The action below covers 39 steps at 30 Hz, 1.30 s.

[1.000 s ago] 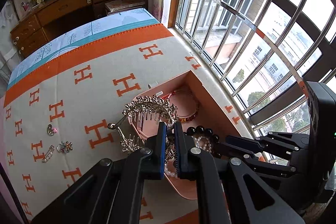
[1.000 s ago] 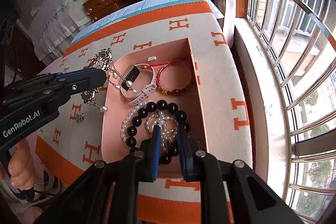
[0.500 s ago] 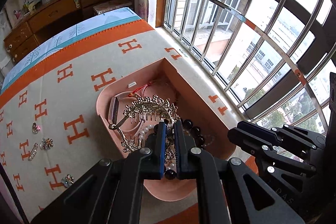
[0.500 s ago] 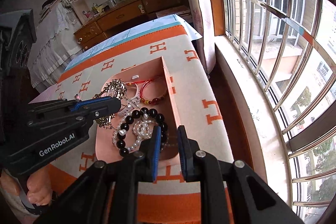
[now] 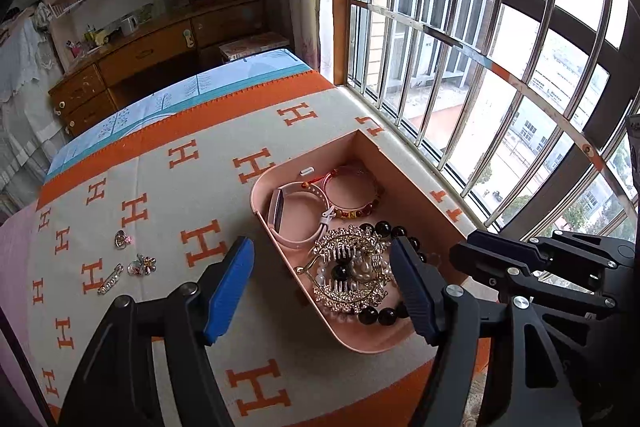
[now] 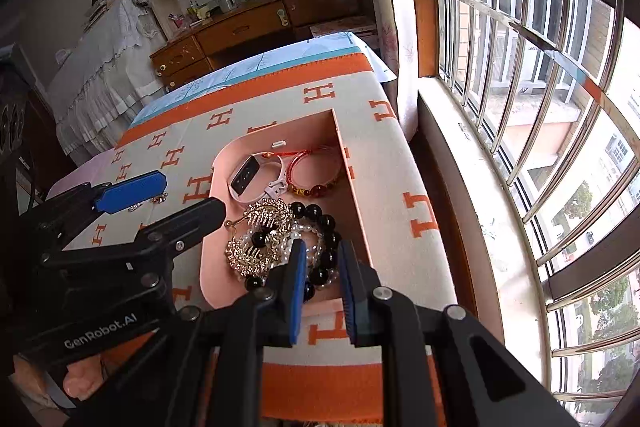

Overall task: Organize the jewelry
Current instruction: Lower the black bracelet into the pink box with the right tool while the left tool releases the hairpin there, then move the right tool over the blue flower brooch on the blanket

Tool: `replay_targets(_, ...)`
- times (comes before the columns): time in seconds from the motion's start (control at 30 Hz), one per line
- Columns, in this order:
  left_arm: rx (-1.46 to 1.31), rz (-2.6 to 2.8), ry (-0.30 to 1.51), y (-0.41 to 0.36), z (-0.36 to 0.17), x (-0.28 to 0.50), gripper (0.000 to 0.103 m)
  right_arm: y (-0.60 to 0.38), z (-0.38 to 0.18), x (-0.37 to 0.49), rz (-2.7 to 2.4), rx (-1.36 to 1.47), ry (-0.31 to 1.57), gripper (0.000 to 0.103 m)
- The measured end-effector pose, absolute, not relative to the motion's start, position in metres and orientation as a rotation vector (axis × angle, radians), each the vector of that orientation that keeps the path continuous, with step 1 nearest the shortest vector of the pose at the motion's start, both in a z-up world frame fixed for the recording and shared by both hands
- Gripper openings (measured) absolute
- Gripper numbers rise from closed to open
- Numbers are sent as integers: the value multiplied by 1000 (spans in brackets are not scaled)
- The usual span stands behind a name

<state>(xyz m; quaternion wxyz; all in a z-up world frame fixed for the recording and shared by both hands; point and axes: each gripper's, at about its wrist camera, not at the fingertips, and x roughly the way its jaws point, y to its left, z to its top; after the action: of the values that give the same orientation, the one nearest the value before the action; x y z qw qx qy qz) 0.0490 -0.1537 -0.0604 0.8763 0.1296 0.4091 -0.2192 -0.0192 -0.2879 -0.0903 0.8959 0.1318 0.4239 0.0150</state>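
Observation:
A pink tray [image 5: 360, 341] [image 6: 218, 183] sits on the orange-and-cream H-pattern blanket. In it lie a gold rhinestone hair comb [image 5: 352, 275] [image 6: 260, 239], a black bead bracelet [image 5: 384, 313] [image 6: 320, 223] with pearls, a pink watch band [image 5: 296, 211] [image 6: 252, 179] and a red bead bracelet [image 5: 352, 191] [image 6: 316, 179]. My left gripper [image 5: 322, 285] [image 6: 188, 197] is open and empty above the comb. My right gripper [image 6: 322, 291] hovers over the tray's near end, jaws narrowly apart and empty.
Several small brooches and a pin [image 5: 138, 265] lie on the blanket left of the tray. A barred window [image 5: 500, 67] runs along the right, with a sill [image 6: 472, 195] close to the bed edge. A wooden dresser [image 5: 160, 55] stands far back.
My left gripper opened and let go of the gold hair comb, which now rests in the tray on the beads. Both grippers have pulled back and up.

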Motion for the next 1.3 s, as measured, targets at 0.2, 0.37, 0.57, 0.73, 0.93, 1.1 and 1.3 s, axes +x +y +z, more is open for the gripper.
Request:
replay_targets(0.2, 233, -425, 869, -135, -62, 45, 73, -272, -86, -22, 55, 241, 875, 17)
replay_targets(0.37, 207, -408, 870, -122, -61, 40, 73, -262, -82, -26, 63, 227, 872, 17)
replay_targets(0.57, 185, -382, 860, -104, -57, 37, 75, -247, -78, -27, 77, 203, 869, 17)
replay_targets(0.73, 183, -351, 847, -83, -53, 36, 75, -232, -72, -26, 78, 176, 854, 17)
replay_targets(0.93, 174, -263, 831, -38, -46, 39, 76, -214, -67, -19, 85, 145, 840, 16)
replay_targets(1.1, 137, -147, 810, 19, -35, 48, 76, -196, -62, -6, 103, 113, 828, 16)
replay_targets(1.3, 60, -25, 829, 82, -33, 63, 79, -170, -58, 18, 160, 75, 828, 16)
